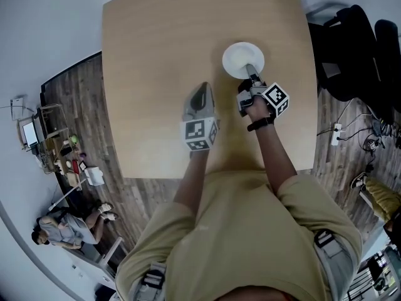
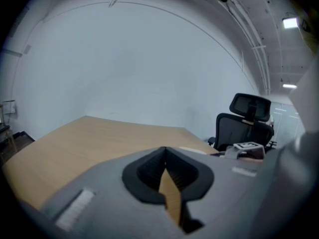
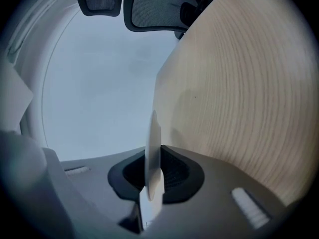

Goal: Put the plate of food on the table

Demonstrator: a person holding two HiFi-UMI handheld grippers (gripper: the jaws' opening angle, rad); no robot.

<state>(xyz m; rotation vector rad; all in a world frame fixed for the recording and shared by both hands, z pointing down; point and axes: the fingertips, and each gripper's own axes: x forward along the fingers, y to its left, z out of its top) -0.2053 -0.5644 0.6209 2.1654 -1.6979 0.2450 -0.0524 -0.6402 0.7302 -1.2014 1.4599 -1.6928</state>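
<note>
A white round plate [image 1: 241, 58] is over the far middle of the light wooden table [image 1: 156, 74]; I see no food on it. My right gripper [image 1: 252, 74] is shut on its near rim. In the right gripper view the plate [image 3: 153, 148] shows edge-on between the dark pads [image 3: 174, 176], beside the table [image 3: 239, 83]. Whether the plate rests on the wood or hangs just above it I cannot tell. My left gripper [image 1: 202, 93] hovers to the left of the plate, apart from it. In its own view the left gripper [image 2: 164, 151] has its jaws together with nothing between them.
Black office chairs [image 1: 357, 49] stand at the table's right side and show in both gripper views [image 2: 246, 118] [image 3: 149, 4]. A power strip [image 1: 336, 133] lies on the floor at right. A seated person [image 1: 62, 227] and a cluttered shelf [image 1: 56, 146] are far left.
</note>
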